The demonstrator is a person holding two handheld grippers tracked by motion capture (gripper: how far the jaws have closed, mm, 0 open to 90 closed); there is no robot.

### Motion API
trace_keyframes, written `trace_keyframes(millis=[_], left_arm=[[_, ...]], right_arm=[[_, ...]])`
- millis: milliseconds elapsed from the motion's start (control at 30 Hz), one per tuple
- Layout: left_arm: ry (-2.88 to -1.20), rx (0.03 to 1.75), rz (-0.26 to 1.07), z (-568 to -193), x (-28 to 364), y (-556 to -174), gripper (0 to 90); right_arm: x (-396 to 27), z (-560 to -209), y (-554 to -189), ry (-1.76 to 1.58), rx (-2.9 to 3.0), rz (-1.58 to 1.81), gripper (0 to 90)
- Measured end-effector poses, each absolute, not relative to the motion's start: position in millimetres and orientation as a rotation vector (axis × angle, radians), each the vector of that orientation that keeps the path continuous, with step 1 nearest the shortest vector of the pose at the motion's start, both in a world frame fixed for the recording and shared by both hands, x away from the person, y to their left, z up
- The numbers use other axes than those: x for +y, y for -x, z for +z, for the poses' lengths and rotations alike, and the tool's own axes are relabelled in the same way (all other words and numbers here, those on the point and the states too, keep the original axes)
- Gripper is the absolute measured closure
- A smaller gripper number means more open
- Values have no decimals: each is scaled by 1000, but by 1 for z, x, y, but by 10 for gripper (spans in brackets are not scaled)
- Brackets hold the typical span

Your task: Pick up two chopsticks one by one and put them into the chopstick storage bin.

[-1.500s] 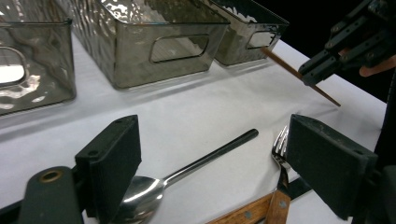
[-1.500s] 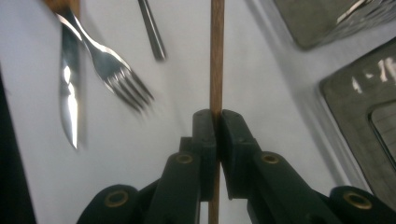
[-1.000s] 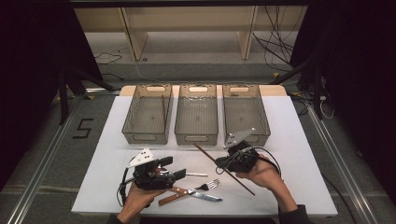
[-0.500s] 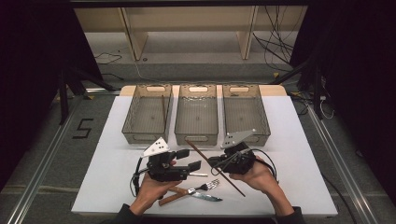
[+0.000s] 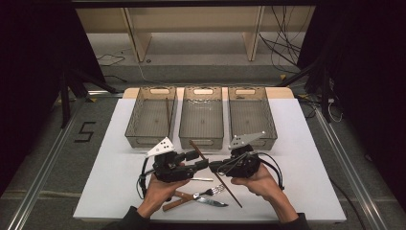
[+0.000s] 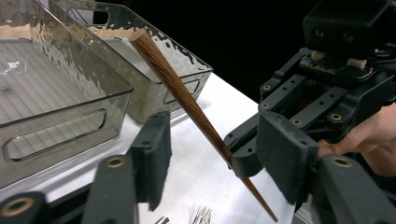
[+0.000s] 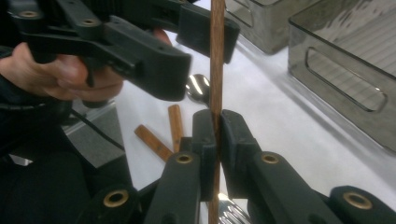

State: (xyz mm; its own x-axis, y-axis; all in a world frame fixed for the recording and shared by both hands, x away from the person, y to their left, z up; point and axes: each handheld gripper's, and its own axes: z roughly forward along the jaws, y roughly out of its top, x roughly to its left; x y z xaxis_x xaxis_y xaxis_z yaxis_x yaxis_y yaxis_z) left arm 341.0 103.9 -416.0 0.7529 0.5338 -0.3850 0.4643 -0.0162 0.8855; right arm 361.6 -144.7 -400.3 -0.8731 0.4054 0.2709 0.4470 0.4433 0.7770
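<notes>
Nearest the person, a fork [image 5: 210,192], a knife [image 5: 210,201] and two wooden handles [image 5: 174,201] lie loose on the white table [image 5: 306,158]. A spoon [image 5: 203,179] sits just beyond them, under the left gripper.

The right gripper [image 7: 217,135] is clamped on a wooden chopstick [image 5: 213,172], with both pads pressing it partway along its length. The stick is tilted, its thin tip low toward the cutlery and its thick end raised toward the bins.

The left gripper [image 6: 210,158] has just been closing. Its jaws stand apart on either side of the chopstick's upper part, and the pads do not yet press it.

Risks, by judgement:
- If the left jaws close off-centre, they could lever the round stick about the right grip and twist it out.
- If the right gripper lets go before the left has a firm hold, the stick drops among the cutlery.
- The two grippers are almost touching; further closing may knock them together.

Beyond stand three clear bins. The left bin [image 5: 151,120] already holds one chopstick [image 5: 168,115]. A long stick carried at a tilt could catch on the bin's near rim.
</notes>
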Motion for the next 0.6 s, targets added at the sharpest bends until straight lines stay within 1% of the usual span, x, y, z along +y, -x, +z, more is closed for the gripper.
trace_keyframes(millis=[233,600], left_arm=[[-1626,817,15,-418,103,-344,543],[-1621,793,-18,-417,103,-344,666]], right_arm=[[-144,-400,-360,771,-2576,-1492,852],[-143,-401,-359,769,-2572,-1508,852]])
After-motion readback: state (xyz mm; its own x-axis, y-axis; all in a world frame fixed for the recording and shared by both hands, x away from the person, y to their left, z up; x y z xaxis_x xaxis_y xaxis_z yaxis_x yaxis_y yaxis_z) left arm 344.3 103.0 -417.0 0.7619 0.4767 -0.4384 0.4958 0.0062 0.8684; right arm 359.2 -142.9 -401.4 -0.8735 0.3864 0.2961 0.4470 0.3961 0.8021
